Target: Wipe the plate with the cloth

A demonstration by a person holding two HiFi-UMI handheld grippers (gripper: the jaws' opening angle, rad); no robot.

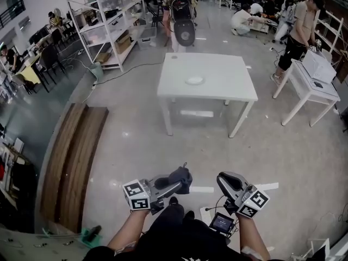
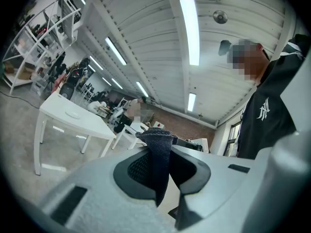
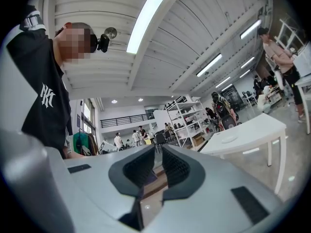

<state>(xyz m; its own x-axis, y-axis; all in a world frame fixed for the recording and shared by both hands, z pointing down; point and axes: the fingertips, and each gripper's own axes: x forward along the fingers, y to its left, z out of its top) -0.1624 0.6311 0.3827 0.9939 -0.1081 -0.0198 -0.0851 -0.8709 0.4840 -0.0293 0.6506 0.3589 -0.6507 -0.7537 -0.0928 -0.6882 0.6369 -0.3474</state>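
Head view is showing a small round white plate (image 1: 194, 80) sitting near the middle of the surface of a white square table (image 1: 228, 88), a little toward its left edge. Both grippers are hanging low over the grey concrete floor (image 1: 136, 135), well apart from that table. Left gripper (image 1: 182, 179) is clamping a dark knitted cloth (image 2: 158, 164), fabric bulging past the jaw tips. Right gripper (image 3: 156, 155) is carrying nothing, its jaws standing slightly apart, a narrow gap showing between the ribbed black pads (image 3: 176, 167).
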